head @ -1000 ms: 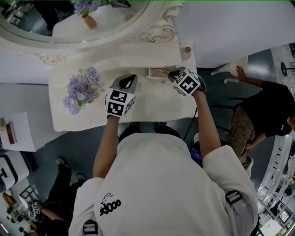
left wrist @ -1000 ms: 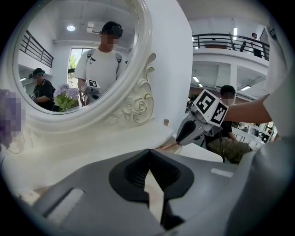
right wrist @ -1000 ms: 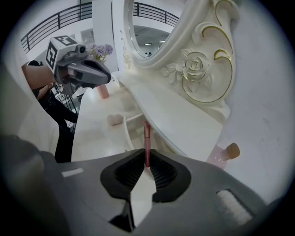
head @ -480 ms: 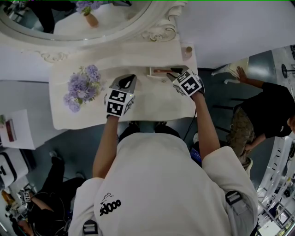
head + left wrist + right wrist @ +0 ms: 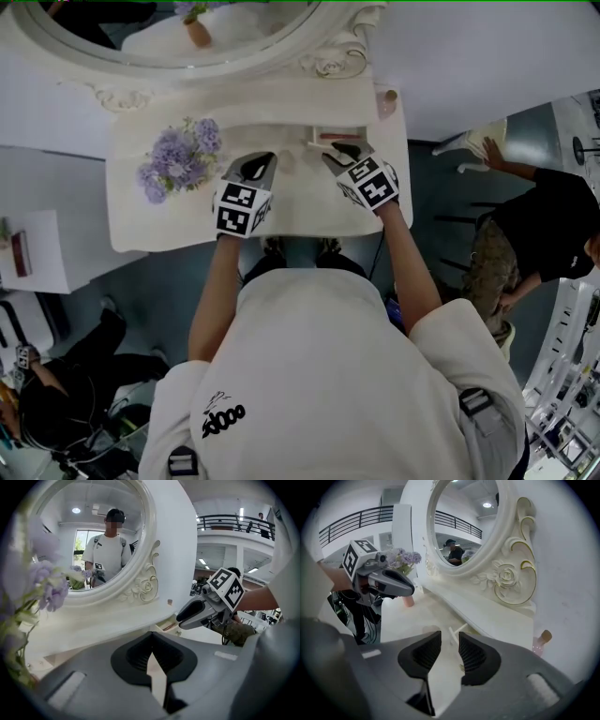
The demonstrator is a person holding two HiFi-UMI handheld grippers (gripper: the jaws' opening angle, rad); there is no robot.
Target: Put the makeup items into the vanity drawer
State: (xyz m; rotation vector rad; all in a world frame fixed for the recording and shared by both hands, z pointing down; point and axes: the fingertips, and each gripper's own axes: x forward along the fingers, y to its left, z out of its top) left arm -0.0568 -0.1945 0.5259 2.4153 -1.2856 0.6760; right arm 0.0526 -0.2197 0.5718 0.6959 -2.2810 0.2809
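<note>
A small drawer (image 5: pixel 313 143) stands pulled out of the white vanity (image 5: pixel 309 211), and a slim reddish-brown makeup item (image 5: pixel 338 137) lies in it. My right gripper (image 5: pixel 339 154) hovers just in front of the drawer; its jaws (image 5: pixel 449 656) are opening and nothing is between them. My left gripper (image 5: pixel 260 161) is over the tabletop to the left of the drawer, its pads (image 5: pixel 151 656) shut together on nothing. A small pink bottle with a tan cap (image 5: pixel 386 99) stands on the vanity's right end; in the right gripper view the bottle (image 5: pixel 539 641) shows at the lower right.
An oval mirror (image 5: pixel 187 28) in a carved frame backs the vanity. A bunch of purple flowers (image 5: pixel 178 156) stands at the table's left in a pink vase (image 5: pixel 408 601). A person (image 5: pixel 534 225) stands to the right; another sits at the lower left.
My right gripper has let go of the slim item, which now lies in the drawer, and has drawn back toward me with its jaws apart. The left gripper has stayed put.
</note>
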